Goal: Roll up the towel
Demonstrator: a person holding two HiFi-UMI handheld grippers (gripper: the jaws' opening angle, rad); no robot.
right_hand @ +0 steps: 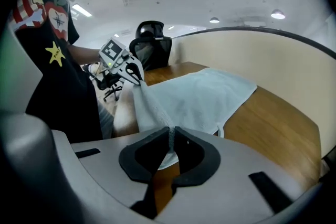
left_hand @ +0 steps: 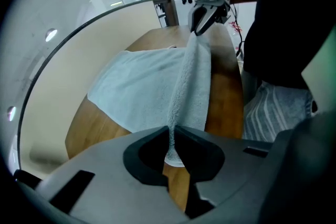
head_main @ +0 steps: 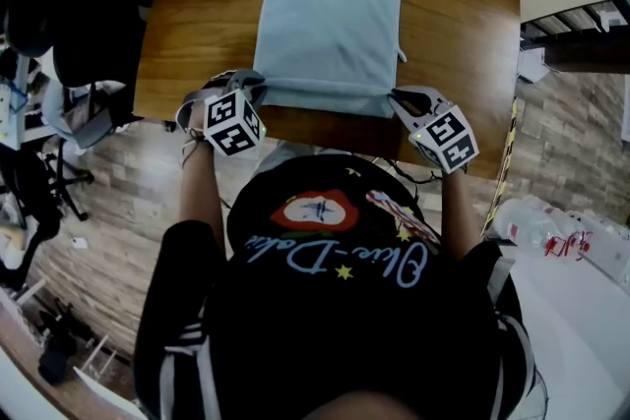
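Head view: one light blue towel [head_main: 330,15] lies on one wooden table [head_main: 463,34]. Its far part is spread flat and reaches almost to the table's far edge. Two grippers are counted, one in each hand of one person.

The left gripper [head_main: 258,87] is at the towel's near left corner and the right gripper [head_main: 396,99] is at its near right corner. Both forearms reach forward from the torso, roughly parallel, and both grippers are angled forward and down.

In each gripper view, the jaws are pressed together on a thin fold of towel cloth. The near edge runs between the two grippers as a ridge raised off the table. One black office chair [head_main: 89,10] stands far left of the table.
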